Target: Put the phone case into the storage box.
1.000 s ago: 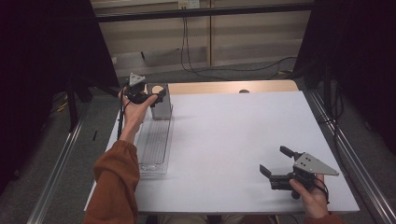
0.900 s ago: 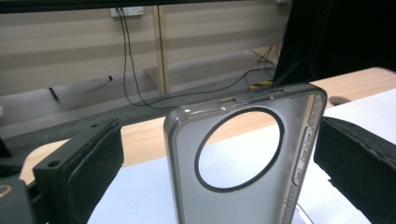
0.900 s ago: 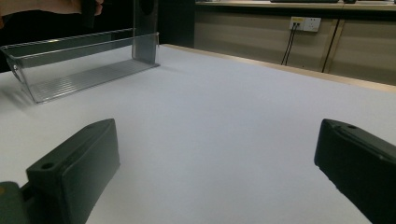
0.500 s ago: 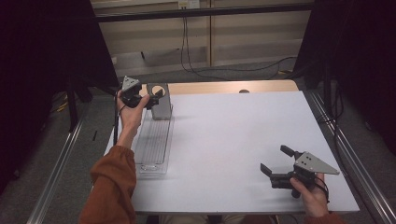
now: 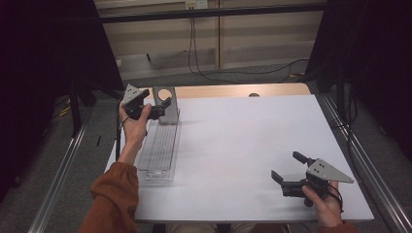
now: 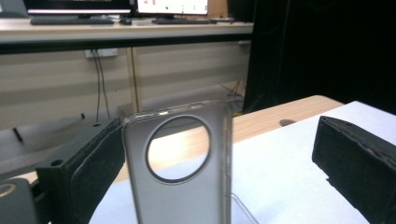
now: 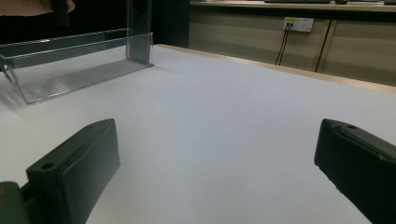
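**Left gripper open around a standing phone case**

Left gripper [image 5: 154, 109] has its jaws wide apart, with the grey phone case [image 6: 180, 163] standing between them near the left jaw. I cannot tell if that jaw touches it. The case stands upright at the far end of a clear tray [image 5: 160, 150], and its bottom is cut off in the left gripper view. Right gripper [image 5: 286, 170] is open too, holding nothing, low over the white table [image 5: 243, 141], well apart from the tray.

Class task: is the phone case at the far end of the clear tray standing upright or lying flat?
Upright. The phone case stands on end in the clear tray, its round cut-out at the top, between the open left gripper.
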Demonstrator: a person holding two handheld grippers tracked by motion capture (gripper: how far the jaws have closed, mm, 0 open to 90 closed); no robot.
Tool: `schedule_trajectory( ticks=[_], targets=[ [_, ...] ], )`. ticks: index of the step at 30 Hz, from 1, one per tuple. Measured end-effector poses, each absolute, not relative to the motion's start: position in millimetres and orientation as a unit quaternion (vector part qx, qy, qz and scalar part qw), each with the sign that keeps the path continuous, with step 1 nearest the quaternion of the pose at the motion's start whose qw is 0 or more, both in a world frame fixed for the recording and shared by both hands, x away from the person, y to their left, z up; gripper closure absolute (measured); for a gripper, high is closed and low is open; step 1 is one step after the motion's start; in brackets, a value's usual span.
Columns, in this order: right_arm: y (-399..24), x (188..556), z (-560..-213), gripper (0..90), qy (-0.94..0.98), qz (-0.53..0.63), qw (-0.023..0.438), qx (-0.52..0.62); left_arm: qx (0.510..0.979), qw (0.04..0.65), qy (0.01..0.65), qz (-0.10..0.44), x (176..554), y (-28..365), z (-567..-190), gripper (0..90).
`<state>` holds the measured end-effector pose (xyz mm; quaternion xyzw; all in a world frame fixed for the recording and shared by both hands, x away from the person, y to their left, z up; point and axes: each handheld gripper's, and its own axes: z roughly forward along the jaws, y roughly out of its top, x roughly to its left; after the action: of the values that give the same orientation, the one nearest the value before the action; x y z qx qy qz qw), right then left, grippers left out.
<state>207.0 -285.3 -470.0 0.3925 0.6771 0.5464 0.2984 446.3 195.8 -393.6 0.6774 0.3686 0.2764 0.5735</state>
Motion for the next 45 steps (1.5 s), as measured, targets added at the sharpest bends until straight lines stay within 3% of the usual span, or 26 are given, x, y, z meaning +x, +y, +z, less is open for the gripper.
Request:
schedule_trajectory(
  ticks=[22,45],
  targets=[
    [-285.4,206.3,-468.4,0.0,0.674,0.549,0.300,0.392,0.664,0.613,0.332,0.269,391.8,207.3,-391.9,3.1],
    [-287.1,204.5,-468.4,0.0,0.673,0.548,0.305,0.392,0.677,0.604,0.326,0.266,350.3,215.6,-402.8,3.7]
  ],
)
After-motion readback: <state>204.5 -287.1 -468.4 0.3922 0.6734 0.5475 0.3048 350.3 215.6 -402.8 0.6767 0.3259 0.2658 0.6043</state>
